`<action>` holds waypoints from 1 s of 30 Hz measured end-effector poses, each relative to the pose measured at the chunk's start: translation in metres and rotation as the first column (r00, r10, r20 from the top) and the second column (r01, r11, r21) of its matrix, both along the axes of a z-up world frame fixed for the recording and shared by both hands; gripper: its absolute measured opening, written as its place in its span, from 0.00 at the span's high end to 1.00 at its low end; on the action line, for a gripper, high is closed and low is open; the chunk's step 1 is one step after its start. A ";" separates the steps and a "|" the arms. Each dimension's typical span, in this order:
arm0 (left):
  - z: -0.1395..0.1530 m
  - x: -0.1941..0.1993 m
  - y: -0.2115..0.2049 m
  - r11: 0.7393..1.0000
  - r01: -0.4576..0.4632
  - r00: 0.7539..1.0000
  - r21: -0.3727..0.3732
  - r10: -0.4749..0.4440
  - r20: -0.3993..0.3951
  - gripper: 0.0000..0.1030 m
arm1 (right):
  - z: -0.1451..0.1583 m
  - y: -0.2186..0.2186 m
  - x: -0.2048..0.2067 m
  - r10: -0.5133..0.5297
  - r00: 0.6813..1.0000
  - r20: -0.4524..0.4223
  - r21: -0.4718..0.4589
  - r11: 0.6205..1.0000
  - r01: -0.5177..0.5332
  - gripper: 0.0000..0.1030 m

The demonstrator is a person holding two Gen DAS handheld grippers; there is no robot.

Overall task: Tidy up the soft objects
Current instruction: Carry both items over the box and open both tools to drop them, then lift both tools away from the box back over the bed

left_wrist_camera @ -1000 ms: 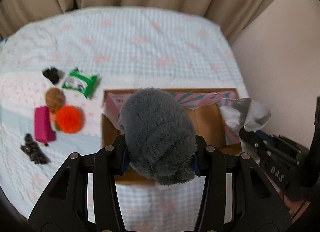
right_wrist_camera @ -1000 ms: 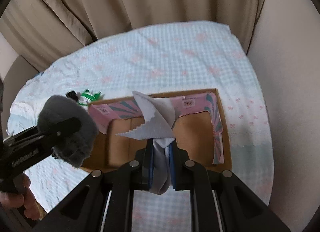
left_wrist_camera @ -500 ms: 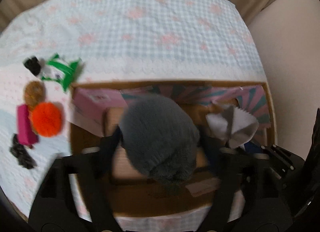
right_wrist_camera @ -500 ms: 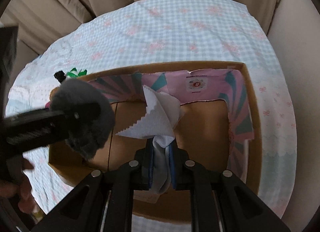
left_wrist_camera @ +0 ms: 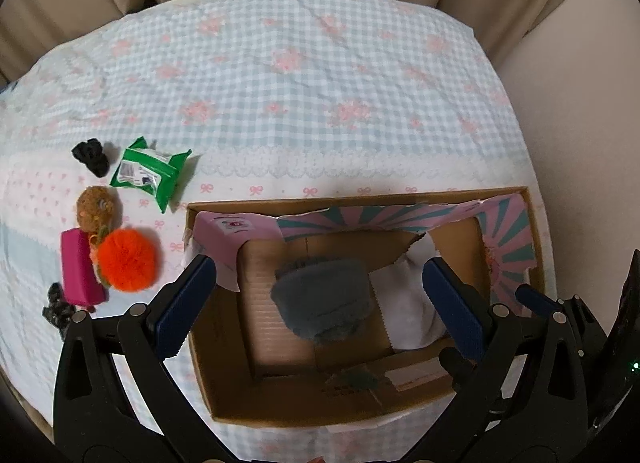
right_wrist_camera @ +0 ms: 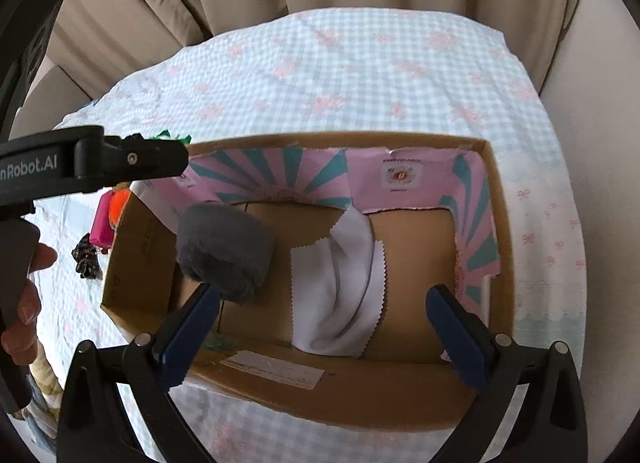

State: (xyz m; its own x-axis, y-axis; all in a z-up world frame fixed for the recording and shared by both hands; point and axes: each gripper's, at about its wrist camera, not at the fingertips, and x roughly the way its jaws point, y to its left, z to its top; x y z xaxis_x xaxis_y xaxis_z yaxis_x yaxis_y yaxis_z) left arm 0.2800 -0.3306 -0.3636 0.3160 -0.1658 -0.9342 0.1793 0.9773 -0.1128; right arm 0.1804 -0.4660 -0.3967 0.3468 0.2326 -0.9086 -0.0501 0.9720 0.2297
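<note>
A brown cardboard box (left_wrist_camera: 360, 197) with pink-and-teal paper flaps sits on the checked bedspread. A grey plush ball (left_wrist_camera: 324, 299) lies loose on the box floor, under my left gripper (left_wrist_camera: 320, 301), which is open wide and clear of it. Beside the ball, a white zigzag-edged cloth (right_wrist_camera: 340, 287) lies crumpled on the box floor (right_wrist_camera: 412, 247). My right gripper (right_wrist_camera: 324, 333) hangs over the cloth with its jaws opening, pads not touching it. The grey plush ball (right_wrist_camera: 224, 247) sits left of the cloth. The left gripper's finger (right_wrist_camera: 132, 161) crosses the upper left.
Left of the box lie an orange pompom (left_wrist_camera: 126, 261), a brown ball (left_wrist_camera: 96, 207), a magenta case (left_wrist_camera: 78, 267), a green packet (left_wrist_camera: 148, 171) and two black scrunchies (left_wrist_camera: 92, 155). Beige curtains hang behind the bed. A person's hand (right_wrist_camera: 24, 295) holds the left gripper.
Both grippers sank toward the box and let go. The left dropped the grey plush ball into the box, and the right released the white cloth, which now lies on the box floor.
</note>
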 end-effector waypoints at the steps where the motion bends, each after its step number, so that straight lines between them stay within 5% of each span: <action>1: 0.003 -0.001 0.000 1.000 0.001 1.000 -0.003 -0.001 0.005 0.00 | 0.003 0.000 0.000 -0.003 1.000 0.003 -0.004 1.000 0.003 0.00; 13: 0.065 -0.032 0.007 0.998 0.039 0.993 -0.038 -0.035 0.111 0.00 | 0.058 0.006 -0.021 -0.053 0.996 0.072 -0.036 0.998 0.056 0.00; 30: 0.219 -0.143 0.086 0.995 0.034 0.938 -0.092 0.000 0.346 0.00 | 0.224 0.028 -0.095 -0.231 0.926 0.299 -0.001 0.970 0.242 0.00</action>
State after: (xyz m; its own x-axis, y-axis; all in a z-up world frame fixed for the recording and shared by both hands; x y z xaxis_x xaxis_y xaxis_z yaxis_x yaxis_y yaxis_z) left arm 0.1375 -0.2443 -0.1450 0.6128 -0.2569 -0.7473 0.2401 0.9615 -0.1336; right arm 0.0858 -0.4380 -0.1726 0.6409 0.0792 -0.7635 0.1226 0.9713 0.2037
